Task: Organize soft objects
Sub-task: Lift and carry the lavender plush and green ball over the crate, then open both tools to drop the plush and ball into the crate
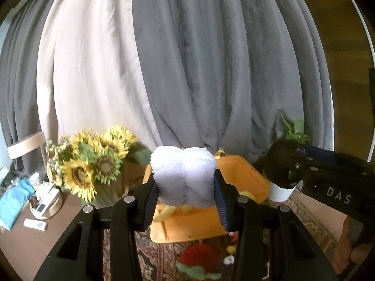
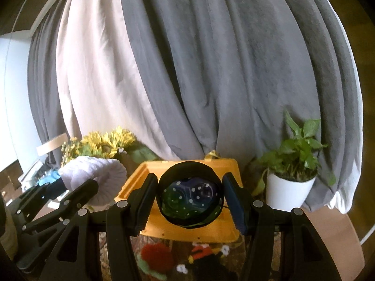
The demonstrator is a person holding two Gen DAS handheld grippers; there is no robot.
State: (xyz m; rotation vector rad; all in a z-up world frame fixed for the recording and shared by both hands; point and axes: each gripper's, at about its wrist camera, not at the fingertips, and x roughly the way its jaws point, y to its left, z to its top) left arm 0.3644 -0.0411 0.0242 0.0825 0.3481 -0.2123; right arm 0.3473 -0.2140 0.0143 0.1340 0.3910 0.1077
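My left gripper is shut on a rolled white towel and holds it up above an orange bin. The towel also shows in the right wrist view, left of the bin. My right gripper is shut on a dark rolled cloth with green, purple and white dots, held above the bin. In the left wrist view the right gripper sits at the right, its tip hidden by dark cloth. A red and green plush lies on the patterned rug below.
Sunflowers stand left of the bin. A potted plant in a white pot stands to its right. Grey and white curtains hang behind. A side table at the left holds small items. More plush toys lie on the rug.
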